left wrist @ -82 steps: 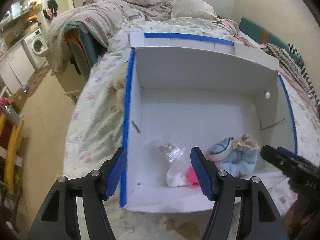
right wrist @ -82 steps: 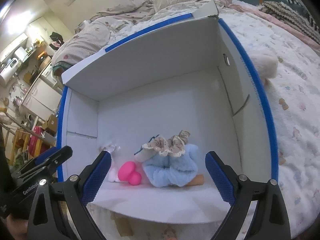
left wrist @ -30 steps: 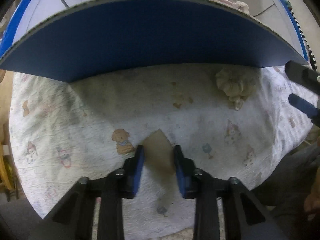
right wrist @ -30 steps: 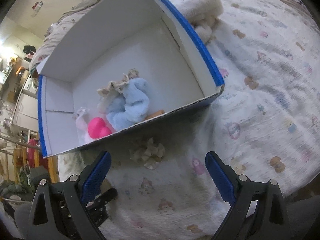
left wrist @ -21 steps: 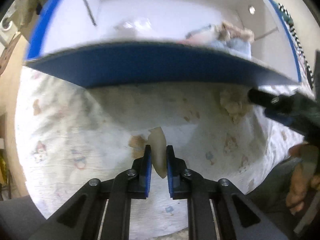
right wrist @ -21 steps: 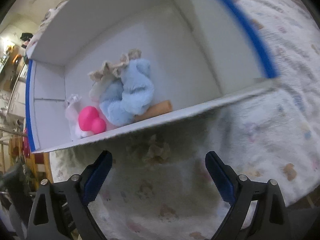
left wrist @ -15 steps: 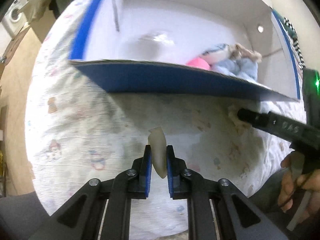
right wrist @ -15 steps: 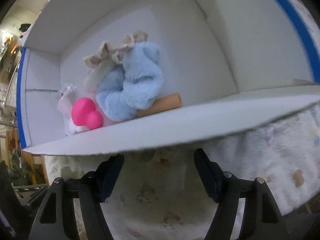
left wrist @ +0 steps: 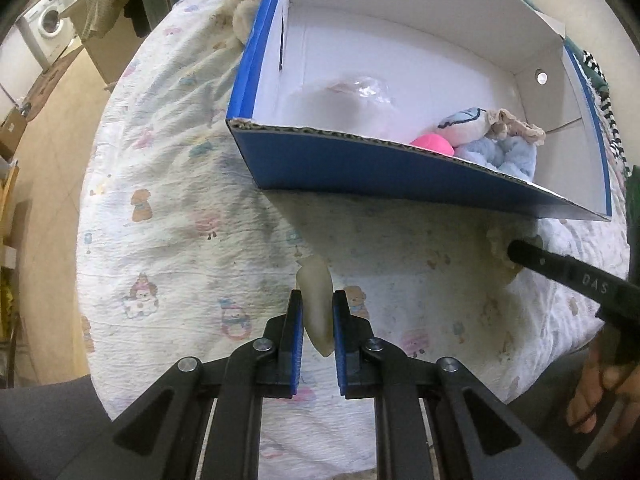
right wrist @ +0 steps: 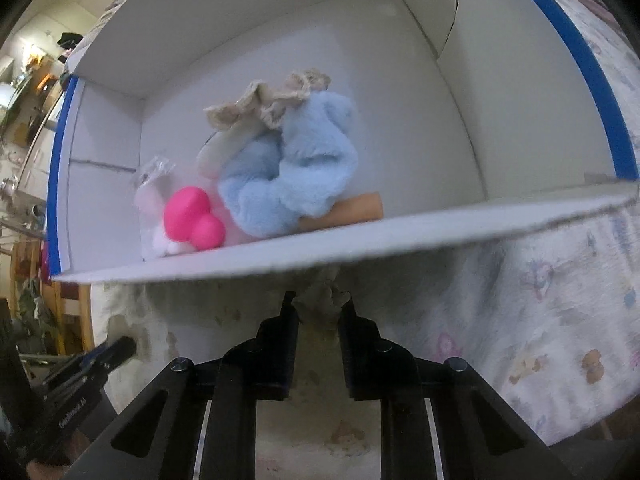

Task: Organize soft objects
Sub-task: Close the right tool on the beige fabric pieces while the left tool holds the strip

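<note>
My left gripper [left wrist: 316, 294] is shut on a pale beige soft piece [left wrist: 317, 280] and holds it just above the printed bedspread, in front of the box. The box [left wrist: 400, 168] is blue outside and white inside. It holds a light blue plush [right wrist: 296, 168], a pink toy [right wrist: 192, 216], a clear bag [left wrist: 360, 88] and a tan piece [right wrist: 352, 210]. My right gripper [right wrist: 318, 298] points down at the foot of the box's front wall [right wrist: 360, 236]. Its jaws are closing, and a cream frilly piece [right wrist: 320, 294] is pinched between the tips.
The bedspread [left wrist: 180, 220] ends at the floor on the left. A cream plush [left wrist: 244, 12] lies beside the box's far left corner. A washing machine [left wrist: 48, 24] stands far left. A person's hand [left wrist: 592, 392] holds the right tool [left wrist: 572, 276].
My left gripper closed on the beige piece and lifted it off the bedspread. My right gripper came down to the front of the box and its jaws narrowed around the cream piece.
</note>
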